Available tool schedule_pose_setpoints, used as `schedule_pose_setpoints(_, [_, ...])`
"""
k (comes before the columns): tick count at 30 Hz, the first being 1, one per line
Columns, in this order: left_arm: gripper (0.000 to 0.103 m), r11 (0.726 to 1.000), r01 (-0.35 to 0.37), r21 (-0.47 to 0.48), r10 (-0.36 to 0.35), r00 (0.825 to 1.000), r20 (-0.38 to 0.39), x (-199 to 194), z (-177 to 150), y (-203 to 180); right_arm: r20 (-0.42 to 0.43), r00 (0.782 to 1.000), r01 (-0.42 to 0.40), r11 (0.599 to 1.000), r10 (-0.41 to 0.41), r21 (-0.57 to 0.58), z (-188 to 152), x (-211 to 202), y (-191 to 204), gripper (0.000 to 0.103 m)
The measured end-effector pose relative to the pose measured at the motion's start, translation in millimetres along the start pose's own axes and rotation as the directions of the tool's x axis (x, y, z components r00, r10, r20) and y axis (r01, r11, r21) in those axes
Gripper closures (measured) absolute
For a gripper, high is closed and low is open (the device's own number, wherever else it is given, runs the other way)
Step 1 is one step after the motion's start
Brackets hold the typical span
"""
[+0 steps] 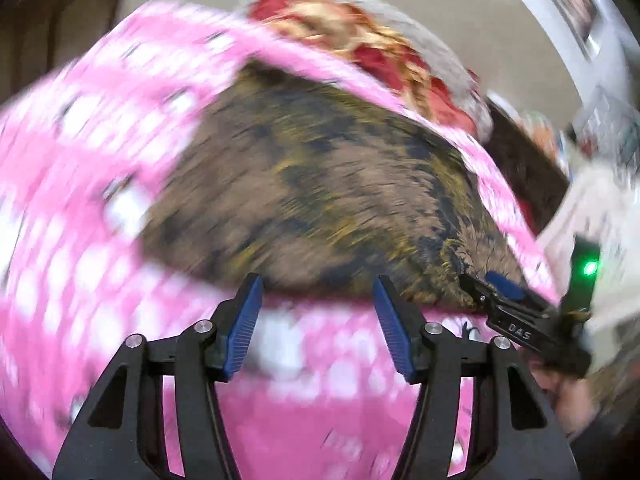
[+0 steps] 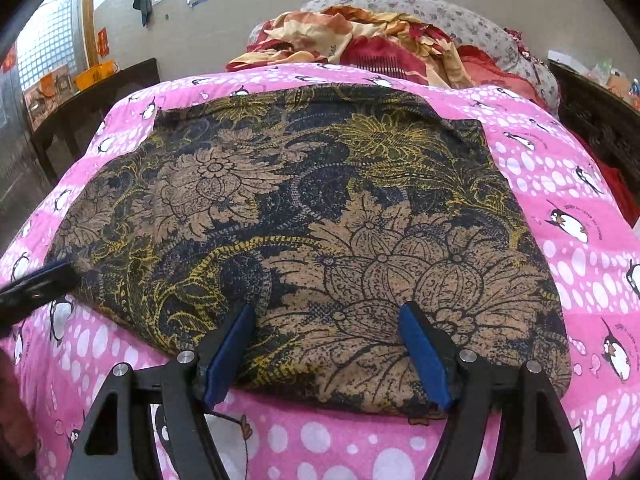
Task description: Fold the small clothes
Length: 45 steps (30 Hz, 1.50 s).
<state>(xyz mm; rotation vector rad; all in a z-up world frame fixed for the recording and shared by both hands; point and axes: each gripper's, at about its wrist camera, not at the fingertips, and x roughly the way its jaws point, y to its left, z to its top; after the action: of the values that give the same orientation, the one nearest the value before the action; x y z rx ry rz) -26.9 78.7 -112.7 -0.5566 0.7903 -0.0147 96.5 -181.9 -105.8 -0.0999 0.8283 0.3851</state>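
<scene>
Floral garment flat on pink bedspread, long axis 9-to-3; right gripper released, nearer, over near hem at 12; left gripper released, empty.

"DAS" in pale letters on the black right tongs, other print too small to read
</scene>
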Motion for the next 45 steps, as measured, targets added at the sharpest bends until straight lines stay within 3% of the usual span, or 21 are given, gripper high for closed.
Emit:
schedule_pose_setpoints(1, [0.028, 0.997, 0.018, -0.069, -0.020, 1.000, -0.025, -0.4, -3.3, 12.1, 0.000, 1.000, 0.001, 1.000, -0.001, -0.001, 0.6, 0.1, -0.1, 0.029])
schedule_pose_setpoints(2, [0.028, 0.989, 0.075, -0.131, -0.078, 0.997, -0.018, -2.1, -7.4, 23.9, 0.000, 1.000, 0.002, 1.000, -0.002, -0.002, 0.6, 0.3, -0.3, 0.029])
schedule_pose_setpoints(3, [0.028, 0.980, 0.118, -0.158, -0.117, 0.993, 0.016, -8.0, -10.5, 28.7, 0.000, 1.000, 0.001, 1.000, -0.001, -0.002, 0.7, 0.4, -0.6, 0.029])
schedule_pose_setpoints(7, [0.024, 0.969, 0.154, -0.192, -0.156, 0.988, 0.004, 5.5, 5.8, 27.3, 0.000, 1.000, 0.001, 1.000, -0.001, -0.002, 0.8, 0.9, -0.4, 0.029])
schedule_pose_setpoints(12, [0.023, 0.880, 0.216, -0.424, -0.196, 0.976, 0.092, 24.3, 32.7, 48.6, 0.000, 1.000, 0.000, 1.000, 0.000, 0.000, 0.4, 1.1, 0.5, 0.029])
schedule_pose_setpoints(14, [0.017, 0.862, 0.289, -0.417, -0.274, 0.957, 0.097, 29.9, 33.5, 39.1, 0.006, 1.000, 0.002, 1.000, -0.002, 0.001, 0.1, 1.1, 0.2, 0.029])
schedule_pose_setpoints(16, [0.018, 0.877, 0.290, -0.383, -0.281, 0.956, 0.079, 31.1, 35.2, 35.1, 0.006, 1.000, 0.001, 1.000, -0.001, 0.002, 0.9, 1.5, -0.3, 0.029])
schedule_pose_setpoints(18, [0.031, 0.856, 0.292, -0.426, -0.267, 0.956, 0.118, 30.0, 37.1, 49.9, 0.006, 1.000, -0.001, 1.000, 0.001, 0.003, 1.1, 1.4, -0.4, 0.029])
schedule_pose_setpoints(20, [0.058, 0.826, 0.271, -0.494, -0.245, 0.962, 0.119, 33.3, 36.8, 62.1, 0.005, 1.000, -0.002, 1.000, 0.002, 0.003, 1.2, 1.4, -0.5, 0.028])
schedule_pose_setpoints(21, [0.061, 0.837, 0.244, -0.490, -0.221, 0.970, 0.104, 34.1, 38.0, 61.5, 0.005, 1.000, -0.003, 1.000, 0.003, 0.004, 1.2, 1.6, -0.7, 0.028])
schedule_pose_setpoints(23, [0.085, 0.856, 0.182, -0.484, -0.162, 0.983, 0.083, 34.4, 37.8, 60.9, 0.004, 1.000, -0.003, 1.000, 0.003, 0.003, 1.4, 1.6, -0.2, 0.028])
schedule_pose_setpoints(25, [0.086, 0.845, 0.164, -0.508, -0.143, 0.986, 0.080, 35.3, 34.3, 66.7, 0.002, 1.000, 0.002, 1.000, -0.002, -0.001, 1.8, 1.9, 0.6, 0.028])
schedule_pose_setpoints(29, [0.088, 0.904, 0.082, -0.419, -0.055, 0.996, 0.076, 29.3, 35.3, 50.2, -0.006, 1.000, 0.005, 1.000, -0.005, -0.002, 2.8, 2.4, 1.6, 0.027])
schedule_pose_setpoints(31, [0.088, 0.923, 0.052, -0.381, -0.022, 0.996, 0.083, 29.7, 35.8, 46.3, -0.049, 0.999, -0.008, 1.000, 0.008, -0.003, 7.9, 3.0, 1.2, 0.025])
schedule_pose_setpoints(33, [0.088, 0.955, 0.010, -0.297, 0.024, 0.993, 0.113, 25.1, 36.6, 34.4, -0.146, 0.989, 0.001, 1.000, -0.006, -0.030, 29.7, -0.9, 6.8, 0.029])
schedule_pose_setpoints(36, [0.088, 0.991, -0.079, -0.109, 0.099, 0.976, 0.196, 19.0, 37.1, 4.0, -0.053, 0.995, -0.088, 0.996, 0.087, -0.019, 86.9, -25.1, 19.3, 0.028])
schedule_pose_setpoints(38, [0.088, 0.993, -0.119, 0.018, 0.111, 0.961, 0.254, 14.7, 37.3, -20.0, -0.060, 0.978, -0.202, 0.979, 0.202, -0.002, 130.0, -19.2, 32.7, 0.026])
schedule_pose_setpoints(40, [0.088, 0.984, -0.136, 0.116, 0.099, 0.954, 0.283, 14.7, 37.7, -38.7, -0.110, 0.927, -0.359, 0.933, 0.360, 0.026, 167.9, 1.9, 50.1, 0.026])
schedule_pose_setpoints(41, [0.088, 0.980, -0.133, 0.149, 0.086, 0.954, 0.286, 14.4, 38.2, -44.6, -0.145, 0.886, -0.438, 0.898, 0.439, 0.041, 189.6, 18.7, 64.0, 0.026])
schedule_pose_setpoints(45, [0.088, 0.961, -0.130, 0.243, 0.054, 0.954, 0.295, 20.1, 43.8, -65.3, -0.275, 0.795, -0.546, 0.836, 0.540, 0.063, 240.3, 77.8, 114.7, 0.026])
